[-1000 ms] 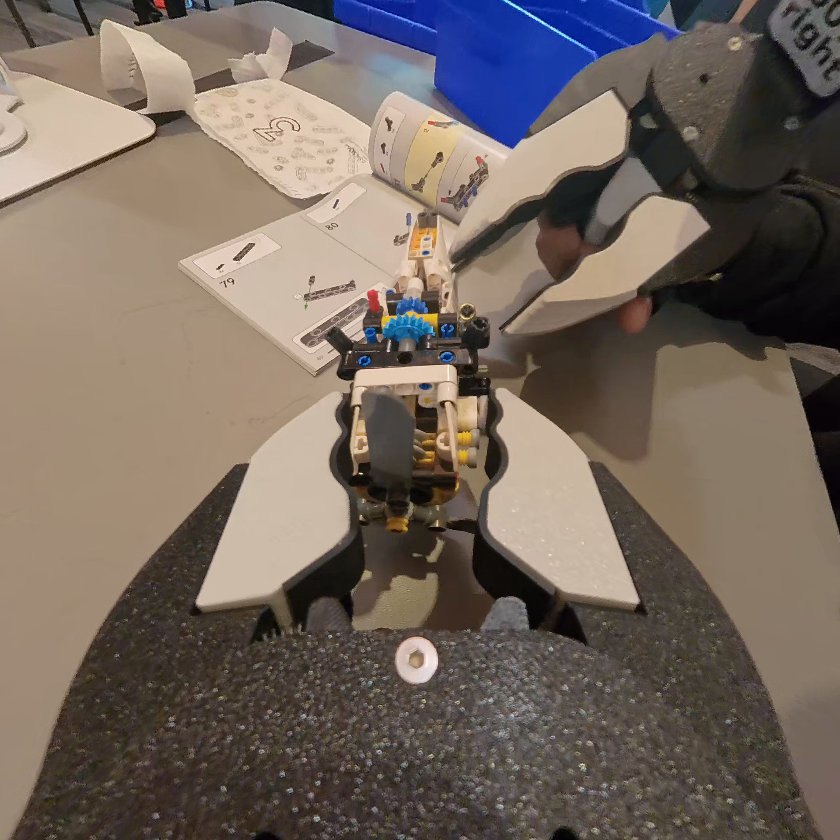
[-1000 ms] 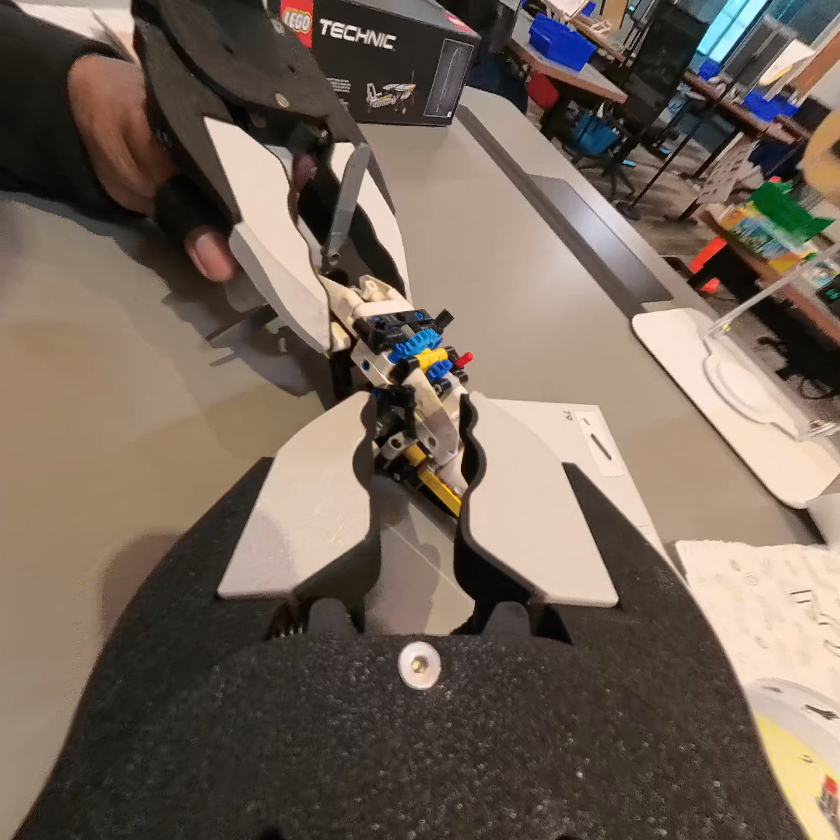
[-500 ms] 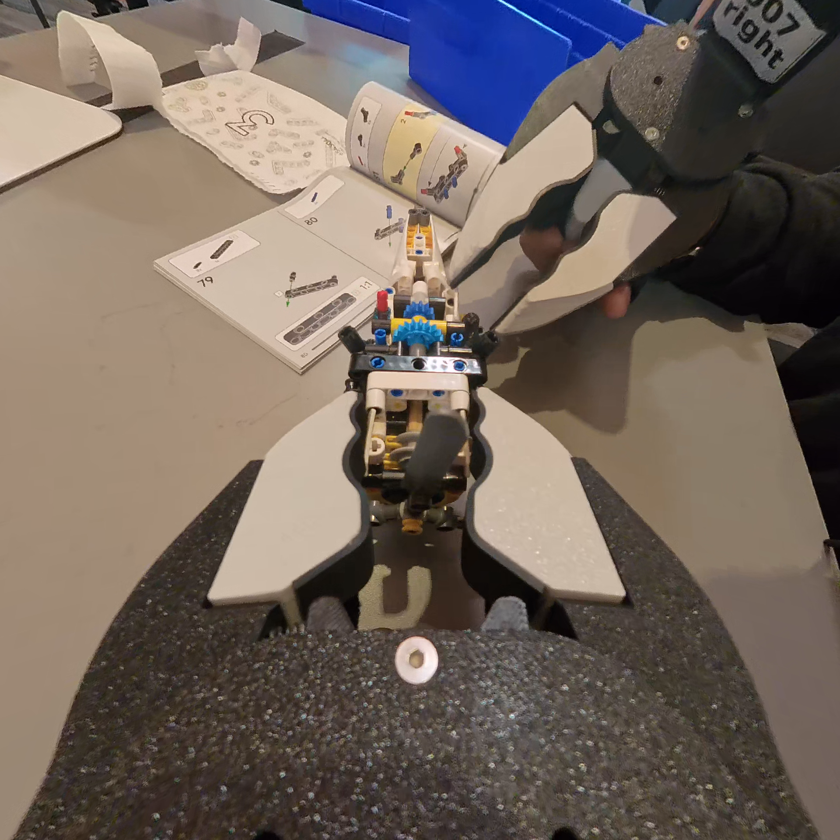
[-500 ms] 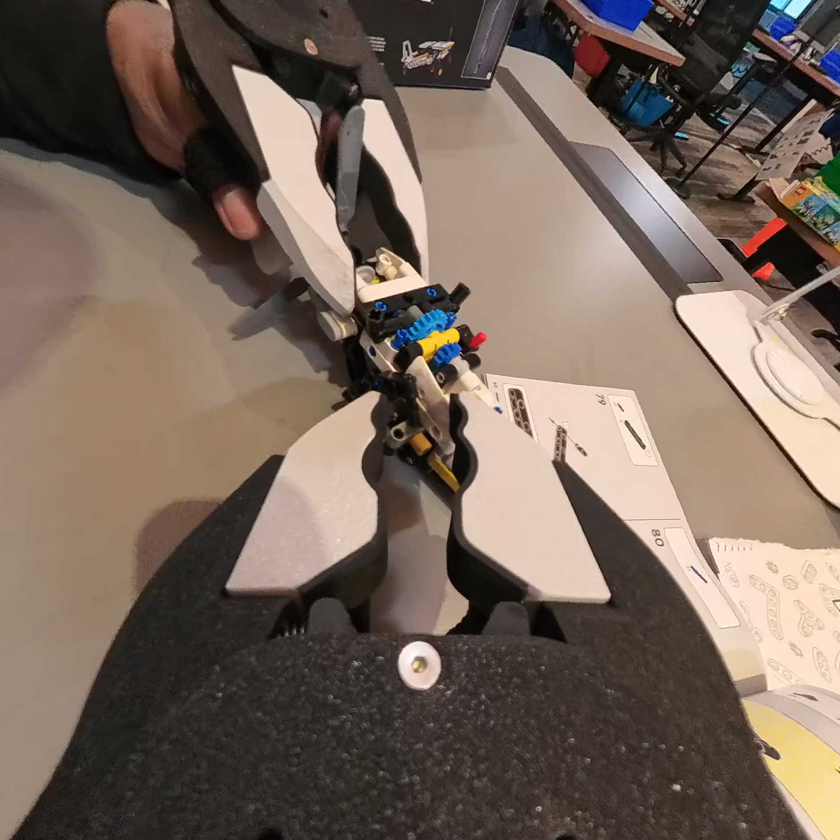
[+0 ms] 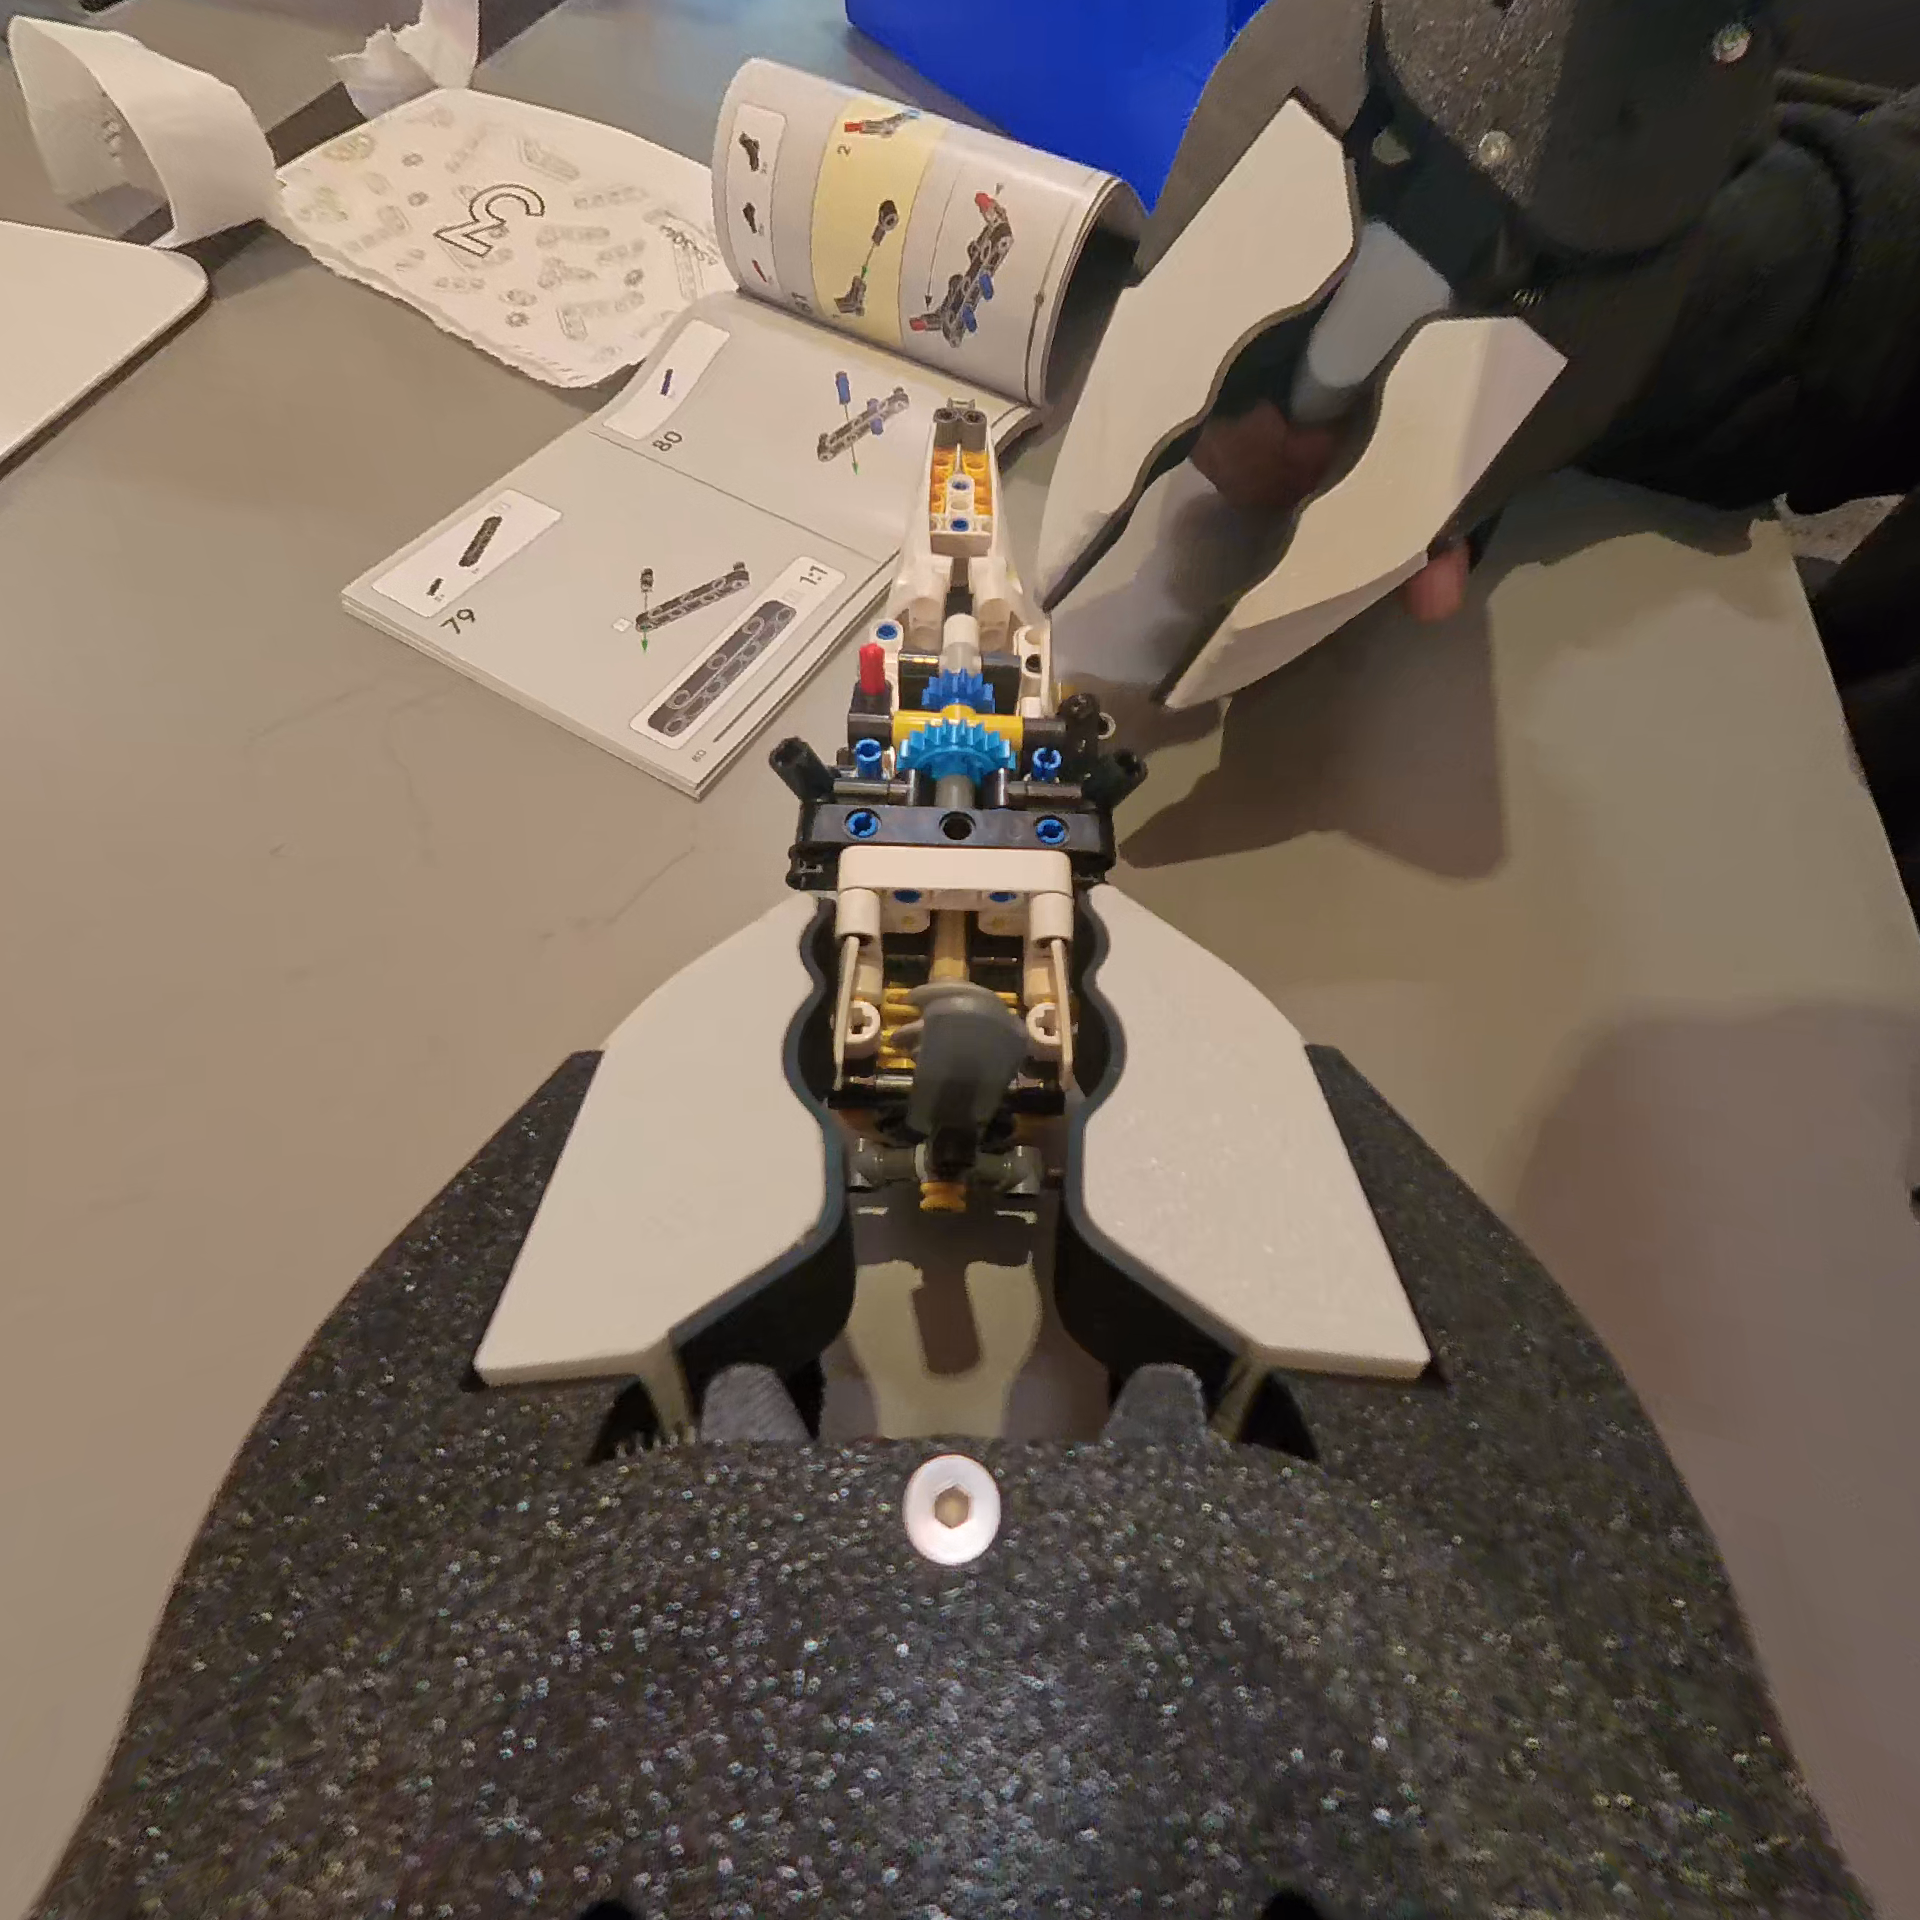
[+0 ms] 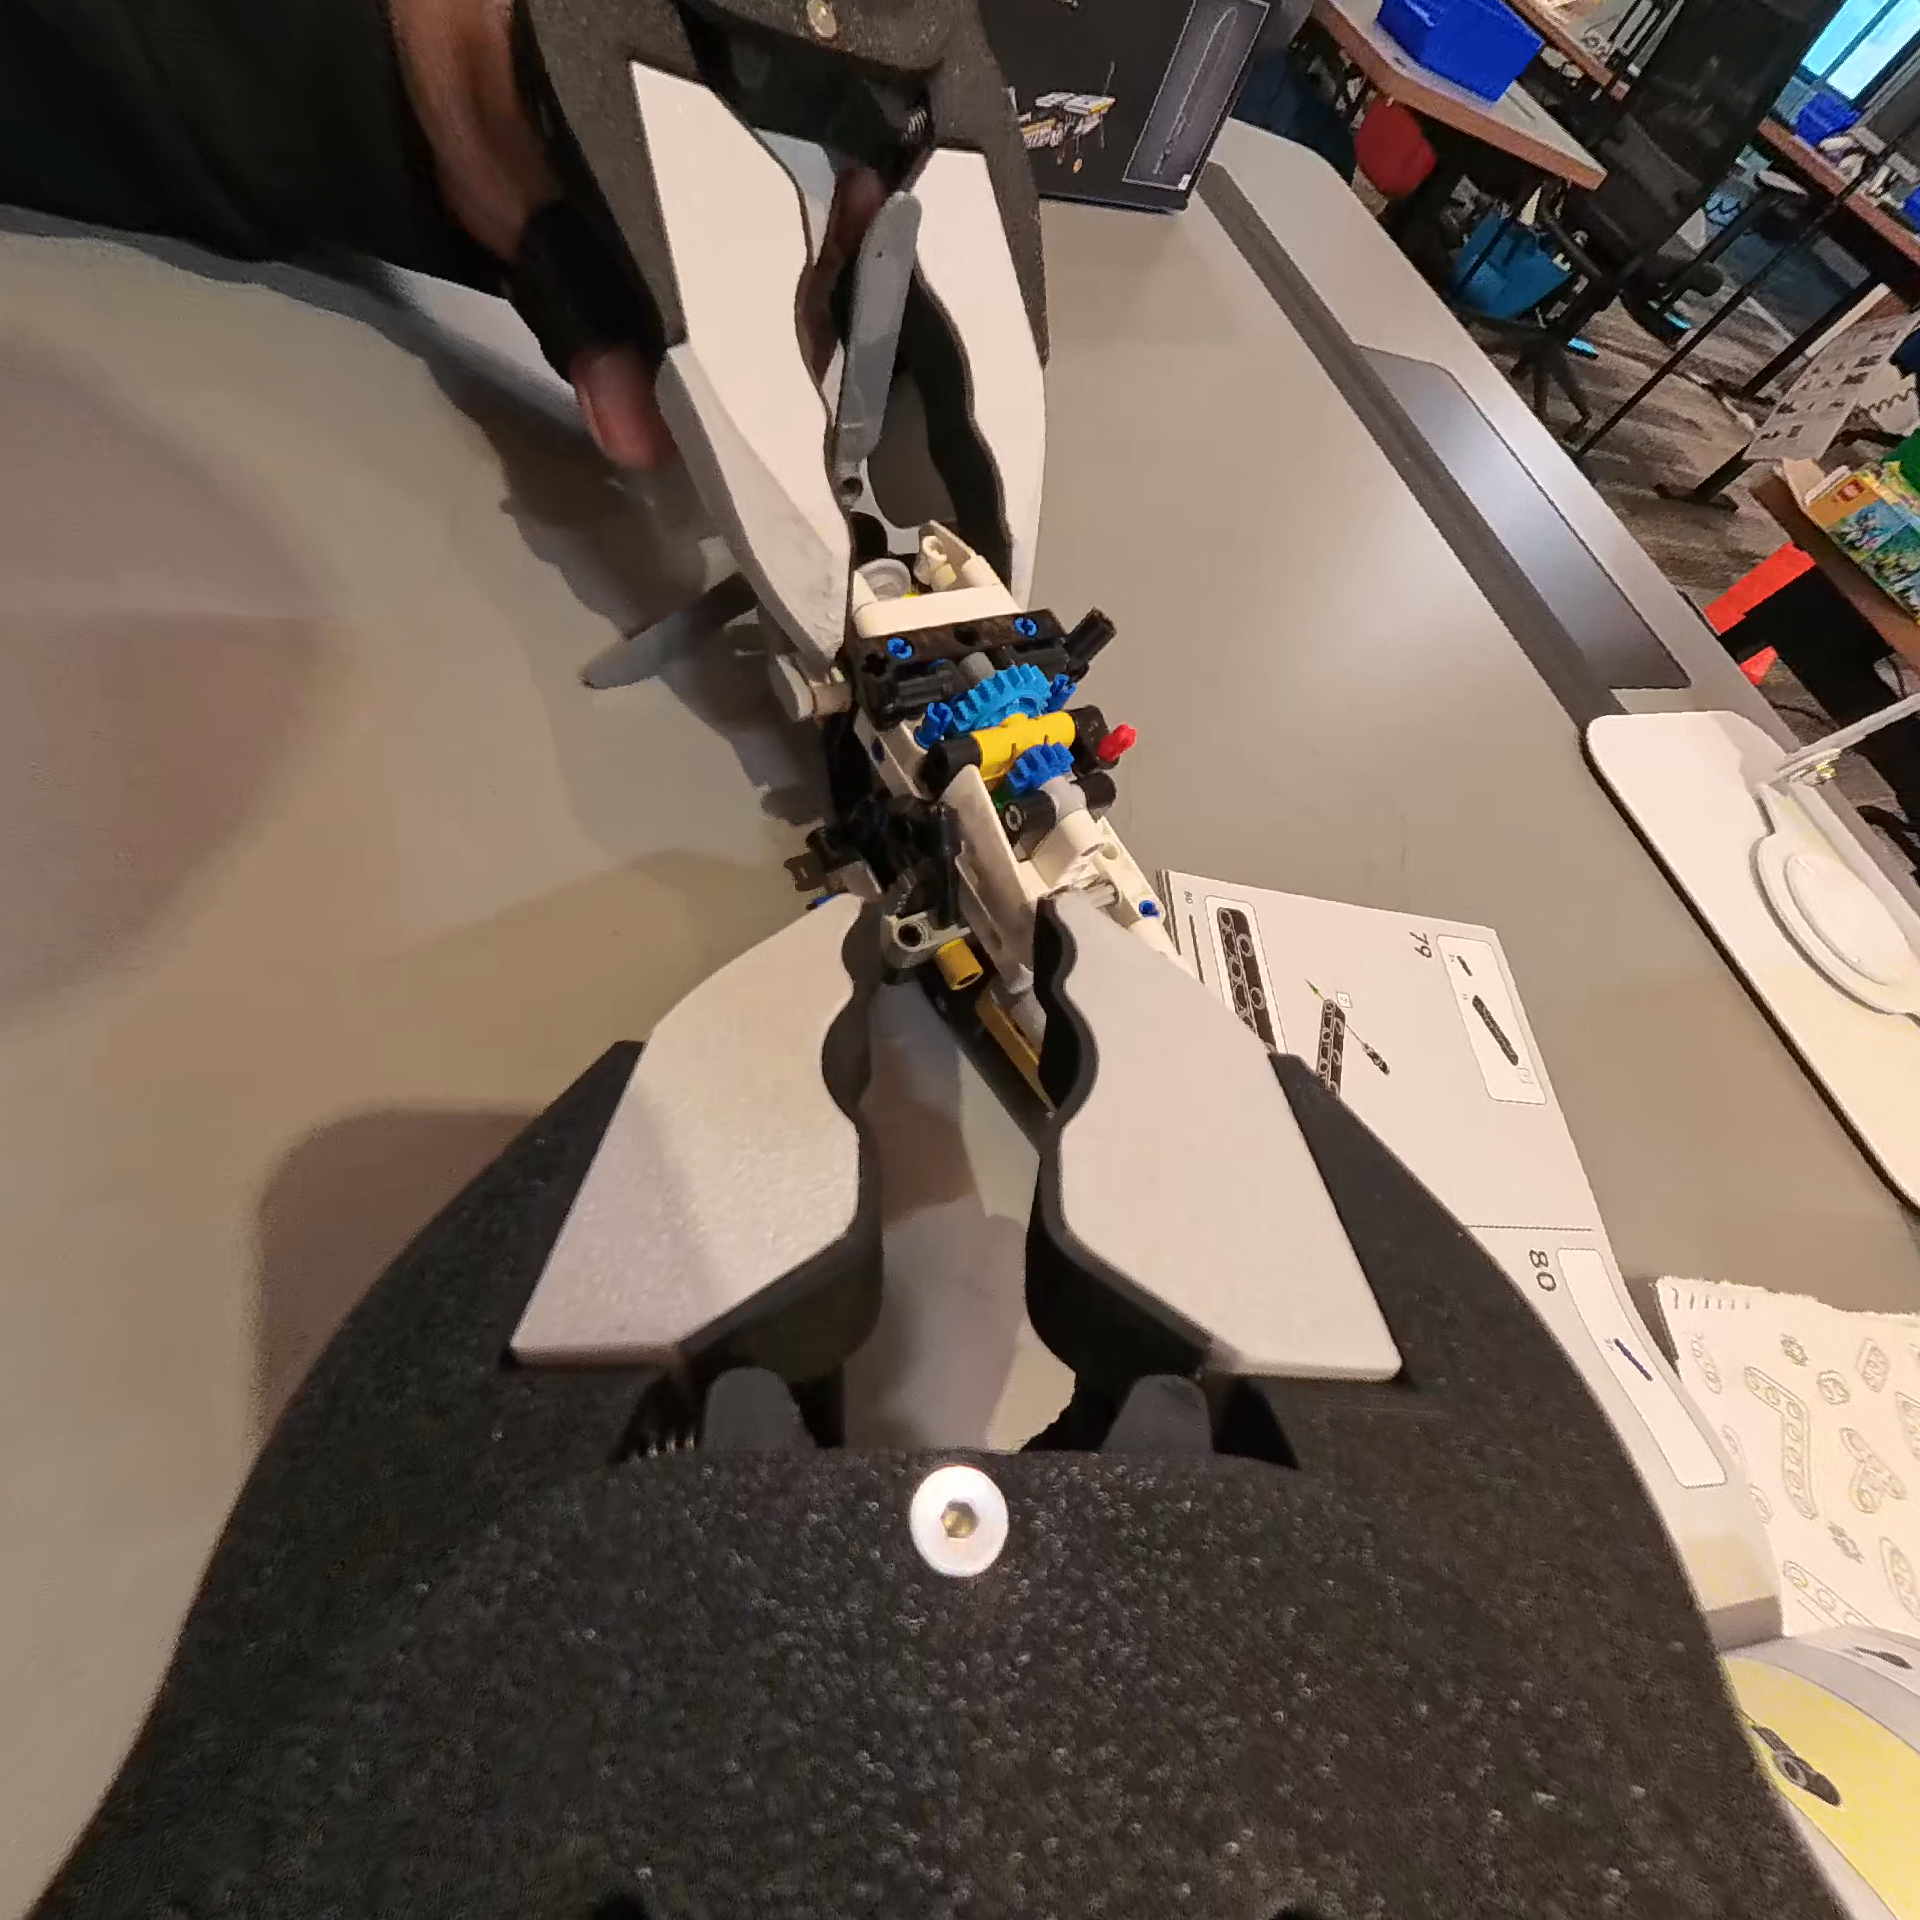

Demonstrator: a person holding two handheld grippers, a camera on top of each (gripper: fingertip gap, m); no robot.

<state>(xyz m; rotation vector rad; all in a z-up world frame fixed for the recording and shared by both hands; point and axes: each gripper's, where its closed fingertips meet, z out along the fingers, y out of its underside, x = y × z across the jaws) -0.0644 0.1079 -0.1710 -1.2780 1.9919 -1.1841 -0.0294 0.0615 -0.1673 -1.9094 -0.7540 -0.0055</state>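
- Left gripper (image 5: 954, 997) clamps the white, black and yellow toy-brick model (image 5: 961, 831); a twist could pop pieces loose.
- Right gripper (image 6: 951, 997), at one o'clock in the left view, closes on the model's narrow front end; it might slip.

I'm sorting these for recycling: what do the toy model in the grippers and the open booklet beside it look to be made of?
The brick-built model looks like hard moulded plastic with a smooth, slightly glossy finish: crisp gear teeth, pin holes, solid white, black, blue and yellow parts. The instruction booklet looks like thin printed paper, matt to faintly satin: its far pages curl up into a roll.
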